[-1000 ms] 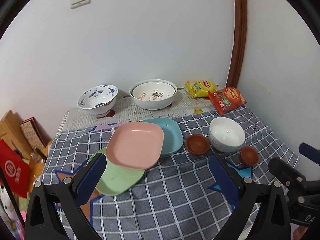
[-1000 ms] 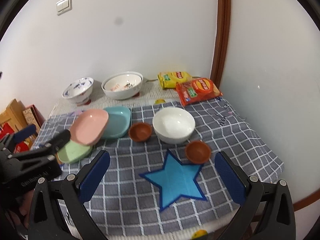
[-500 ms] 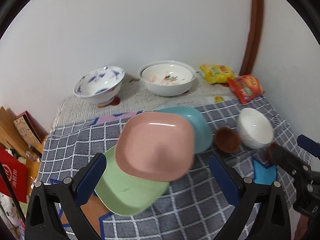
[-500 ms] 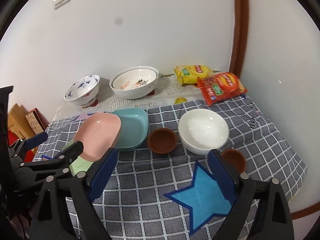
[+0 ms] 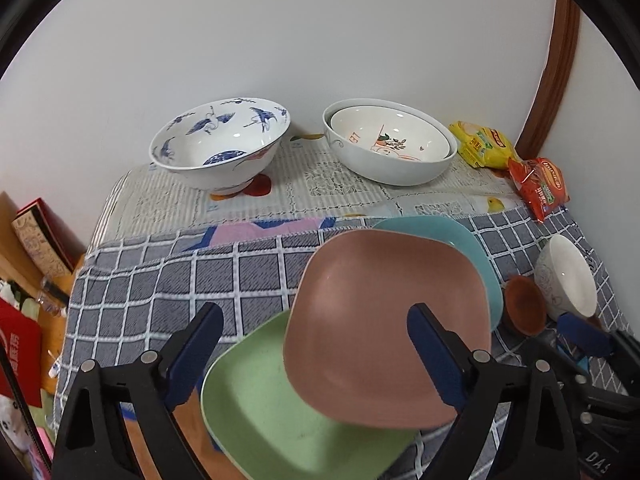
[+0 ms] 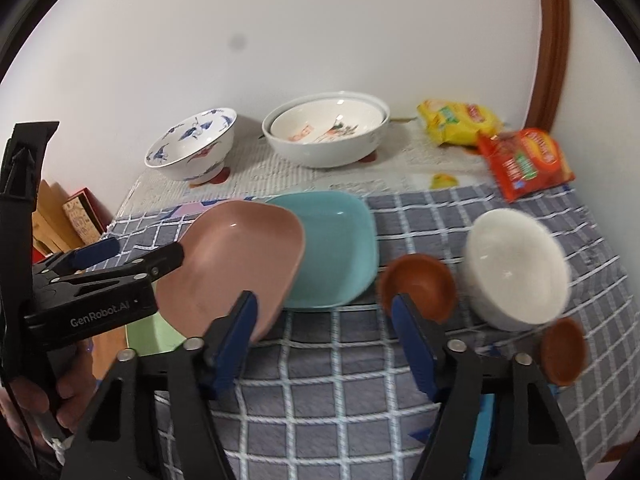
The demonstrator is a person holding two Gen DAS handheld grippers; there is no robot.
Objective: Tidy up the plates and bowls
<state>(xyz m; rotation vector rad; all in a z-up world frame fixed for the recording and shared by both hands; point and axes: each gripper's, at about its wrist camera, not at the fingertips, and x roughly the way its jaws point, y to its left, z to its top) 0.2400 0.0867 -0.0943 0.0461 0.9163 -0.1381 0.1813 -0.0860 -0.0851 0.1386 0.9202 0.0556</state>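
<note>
Two big bowls stand at the table's back edge, on the lace cloth. The blue-patterned bowl (image 5: pixel 219 148) is empty. The white bowl (image 5: pixel 390 142) holds a second, slightly smaller bowl nested inside.

On the checked cloth (image 6: pixel 328 400) three square plates overlap in a row: green plate (image 5: pixel 280 408) toward the left front, pink plate (image 5: pixel 384 320) leaning across it, teal plate (image 6: pixel 334 248) behind the pink one. To their right come a brown cup (image 6: pixel 418 284), an empty plain white bowl (image 6: pixel 516 268), and a second brown cup (image 6: pixel 562 350) near the right edge. That makes four bowls, three plates, two cups. Two snack packets, yellow (image 6: pixel 458 122) and red (image 6: pixel 524 162), lie at the back right corner.

The left gripper (image 5: pixel 316 354) stands wide, its jaws just closing a little, with the pink and green plates between them; whether a finger touches the pink rim is hard to judge. The right gripper (image 6: pixel 322 334) is narrower, its jaws closing, with only cloth in between.
</note>
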